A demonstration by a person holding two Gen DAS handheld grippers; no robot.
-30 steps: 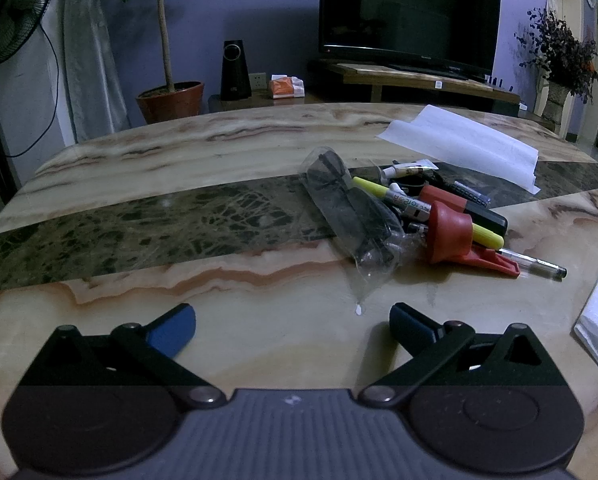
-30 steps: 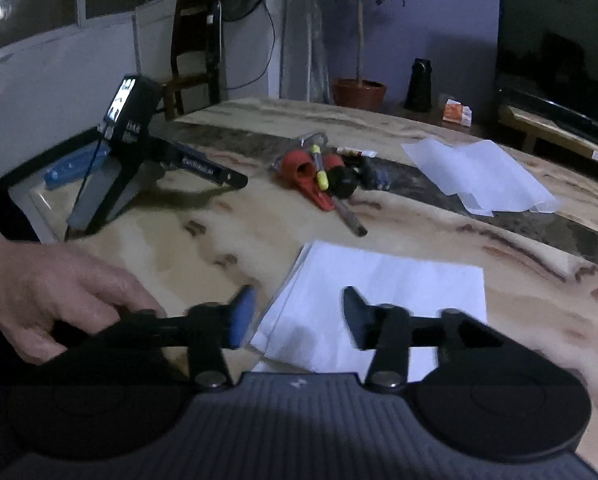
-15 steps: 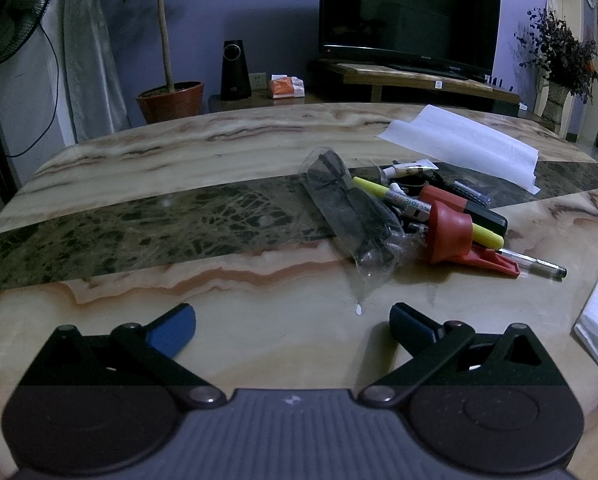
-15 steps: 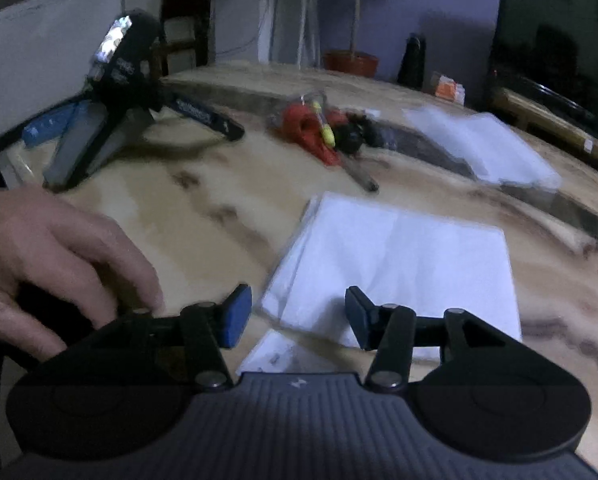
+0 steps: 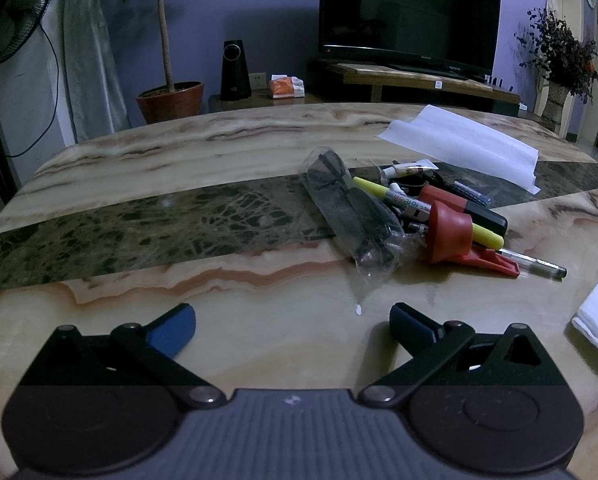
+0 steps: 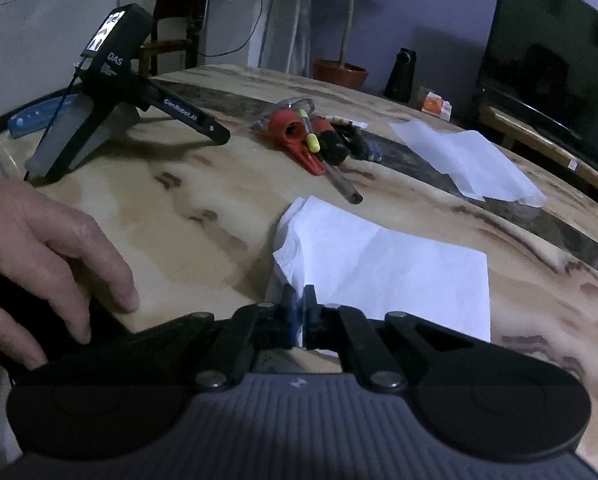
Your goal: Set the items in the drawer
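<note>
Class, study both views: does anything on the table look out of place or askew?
Yes. The left tool stands alone on the table, no hand on it. The white napkin's near corner is crumpled, pinched in the right tool.

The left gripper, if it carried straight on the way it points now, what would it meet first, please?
Most likely the clear plastic bag at the near edge of the pile of pens; the left gripper stands open, with only bare table before that. Depth is hard to judge.
</note>
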